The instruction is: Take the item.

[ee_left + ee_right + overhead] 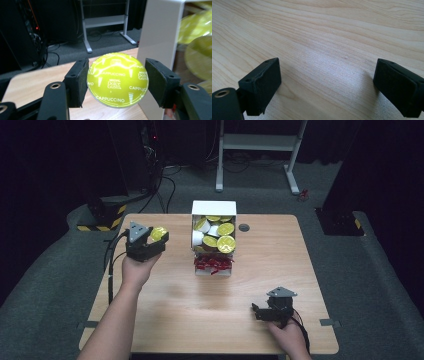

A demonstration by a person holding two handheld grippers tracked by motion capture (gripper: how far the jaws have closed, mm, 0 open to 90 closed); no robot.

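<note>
Nearest to us, the right gripper [256,312] sits low over the light wooden table [165,300]. In the right gripper view its 2 black jaws stand wide apart with just bare wood between them, so it holds nothing.

Farther up on the left side, the left gripper [161,238] is lifted above the table. We see its 2 jaws pressed on the sides of a round yellow-green coffee pod with a shiny foil lid [117,79]. The lid says "Cappuccino" and "Dolce Gusto". The pod faces the camera and is held up off the wood.

Just to the right of that gripper stands a tall white cardboard box [214,208], open toward us, in the middle of the table. It is full of more yellow-green pods [225,243], piled on each other, some showing their white cup sides. In front of the box lies a small heap of red wrapped things [213,263], too small to tell what they are.

Past the box we see a small dark round hole [244,227] in the table. Behind the table stands a white metal frame [260,142] on grey carpet [380,270].
</note>
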